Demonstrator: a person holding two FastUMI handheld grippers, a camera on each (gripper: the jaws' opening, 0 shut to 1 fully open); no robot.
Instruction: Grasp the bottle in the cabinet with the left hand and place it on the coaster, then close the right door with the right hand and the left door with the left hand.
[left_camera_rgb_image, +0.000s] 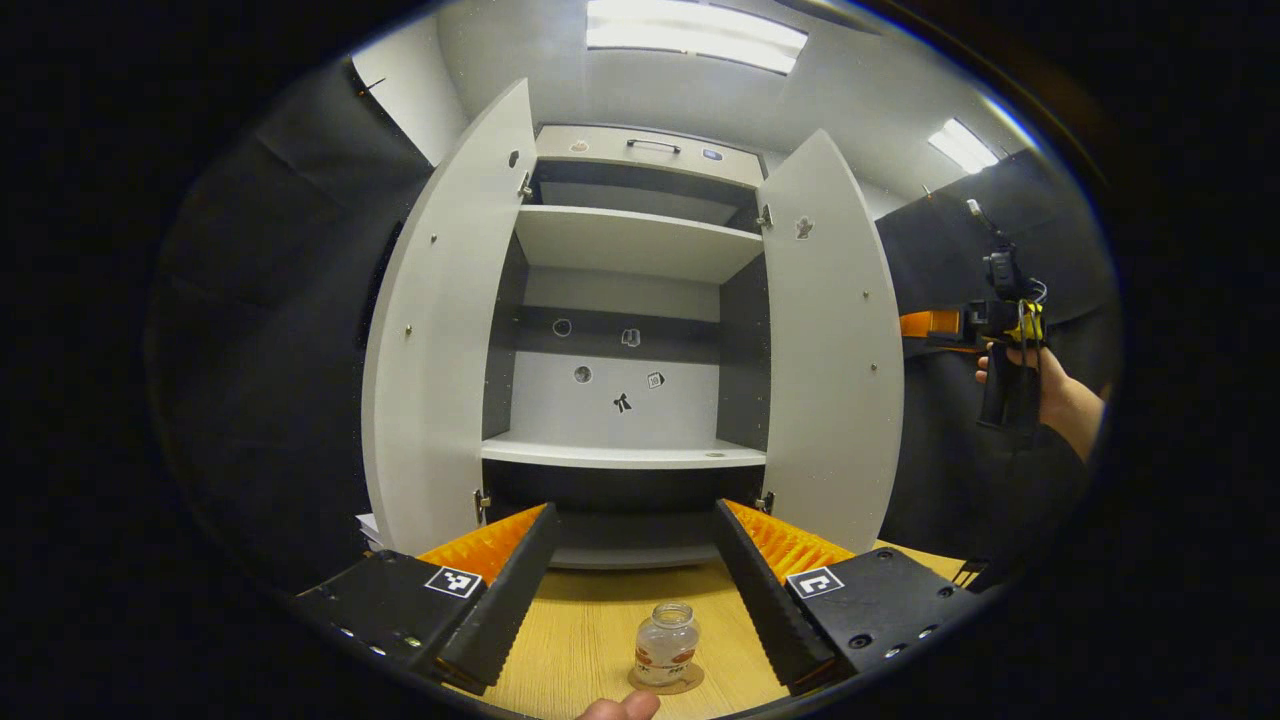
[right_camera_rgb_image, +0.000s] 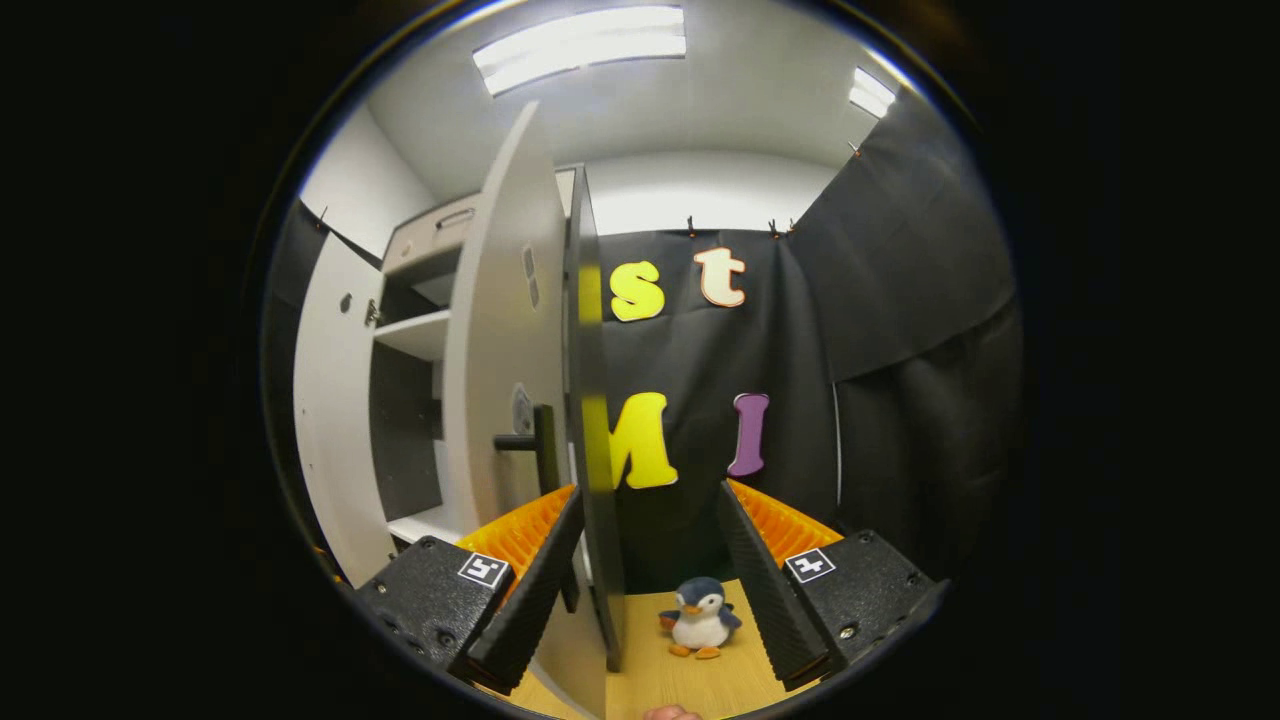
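The bottle (left_camera_rgb_image: 666, 644) stood upright on the coaster (left_camera_rgb_image: 667, 682) on the counter (left_camera_rgb_image: 580, 630), so the placing looked done. It was small, clear and seemingly near empty, likely light and rigid, smooth enough to slip, and easily tipped; any fresh hold would best go across its body, below the neck. It sat between the fingers of the left tool (left_camera_rgb_image: 634, 592), toward their tips, touching neither; that tool was spread wide and held nothing.

Beyond the bottle the cabinet (left_camera_rgb_image: 640, 150) stood with both doors swung out, the left door (left_camera_rgb_image: 440, 330) ahead-left of the tool and the right door (left_camera_rgb_image: 830, 350) ahead-right. Its shelves looked bare.

In the right gripper view, the right tool (right_camera_rgb_image: 648, 580) was also wide apart and empty. The right door's edge (right_camera_rgb_image: 590, 420) ran up just inside its left finger, with the handle (right_camera_rgb_image: 535, 440) on the door's face left of that. Closing should be a push on the door's outer face. A toy penguin (right_camera_rgb_image: 700, 618) sat on the counter between its fingers.
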